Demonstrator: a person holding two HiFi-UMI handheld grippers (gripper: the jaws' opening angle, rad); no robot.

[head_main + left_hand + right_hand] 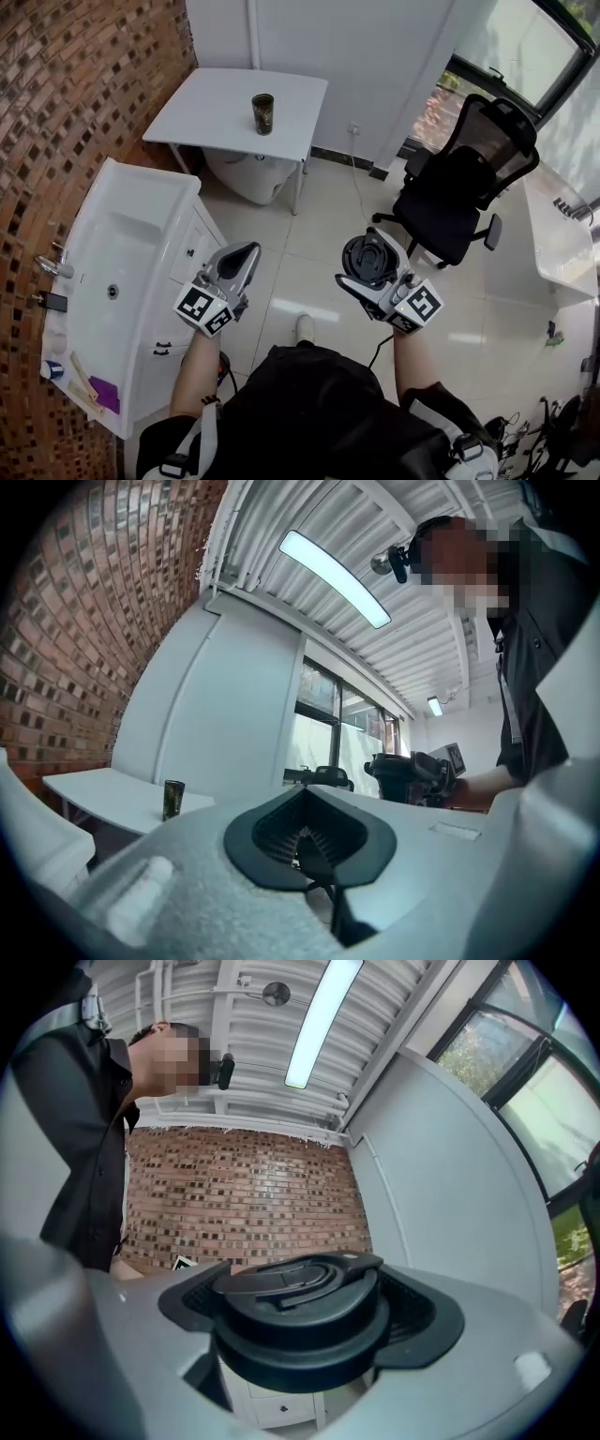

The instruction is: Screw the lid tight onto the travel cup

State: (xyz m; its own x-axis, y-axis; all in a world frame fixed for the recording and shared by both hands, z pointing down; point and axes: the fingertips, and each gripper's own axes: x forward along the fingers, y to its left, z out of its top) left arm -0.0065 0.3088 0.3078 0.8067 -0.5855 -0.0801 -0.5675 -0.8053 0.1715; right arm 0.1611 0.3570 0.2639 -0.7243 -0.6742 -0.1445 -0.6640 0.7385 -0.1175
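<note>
— Starting at the tongs, what do we label first?

— We label the right gripper [377, 274], whose jaws are clamped on the black lid [368, 259]. In the right gripper view the lid [298, 1309] sits flat between the pads, flip-top face upward. The left gripper [244, 258] has its jaws pressed fully together with nothing between them.

— Where does the travel cup lie from them?

— We find the travel cup [263, 113] standing upright, long axis vertical, on the white table [202, 117]. It is straight ahead of the person and well apart from both grippers. Across the head view it falls between the two, somewhat nearer the left gripper's side. In the left gripper view the travel cup [173, 800] appears to the left of the closed jaws. We judge the empty left gripper the natural one to steady the cup, while the right gripper brings the lid down over the mouth along that vertical axis.

— What can we not read?

— We cannot make out the cup's mouth or thread, since it is too small in both views that show it. The lid's underside is hidden within the jaws. The right gripper view omits the cup altogether and shows only the brick wall [244, 1185] beyond the lid.
</note>
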